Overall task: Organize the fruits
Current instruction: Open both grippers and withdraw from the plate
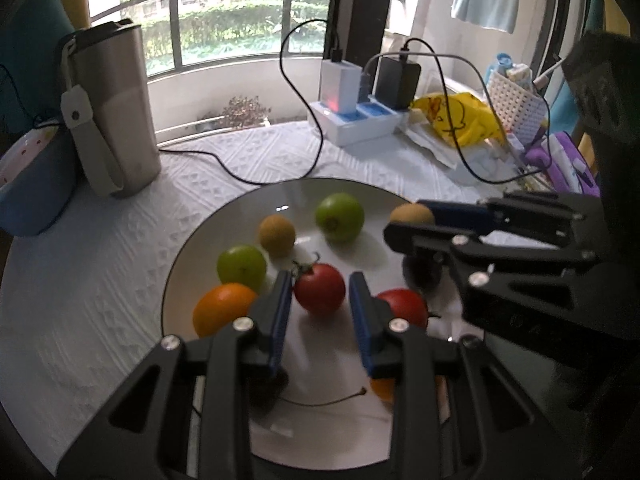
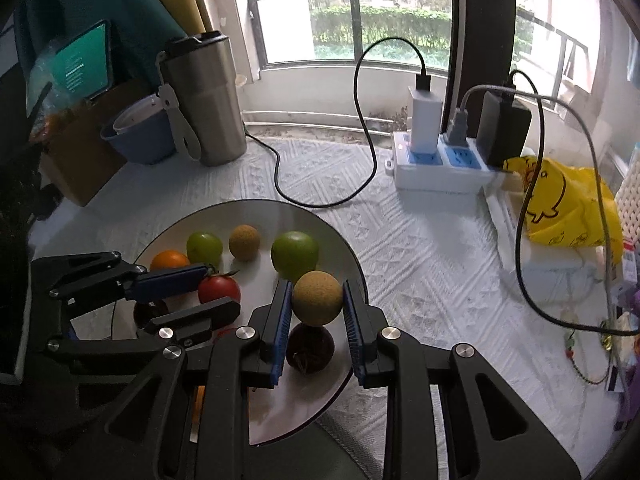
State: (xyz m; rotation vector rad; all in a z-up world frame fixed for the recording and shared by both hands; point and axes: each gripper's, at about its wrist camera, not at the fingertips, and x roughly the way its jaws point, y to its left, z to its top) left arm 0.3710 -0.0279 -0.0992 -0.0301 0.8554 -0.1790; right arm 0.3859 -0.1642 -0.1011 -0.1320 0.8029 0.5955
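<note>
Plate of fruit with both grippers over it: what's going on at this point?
A person is sorting small fruits on a round plate with two handheld grippers. The right gripper has its jaws closed around a tan round fruit, apparently raised over a dark fruit. The left gripper is open, its jaws either side of a red tomato without gripping it. Two green fruits, another tan one, an orange one and a second tomato lie loose on the plate.

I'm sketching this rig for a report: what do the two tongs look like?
Both the left tongs and right tongs match: matte black angular linkage arms with cut-out slots, silver round pivot screws, and flat ribbed blue pads on each finger. No cables, markings or sleeves show.
</note>
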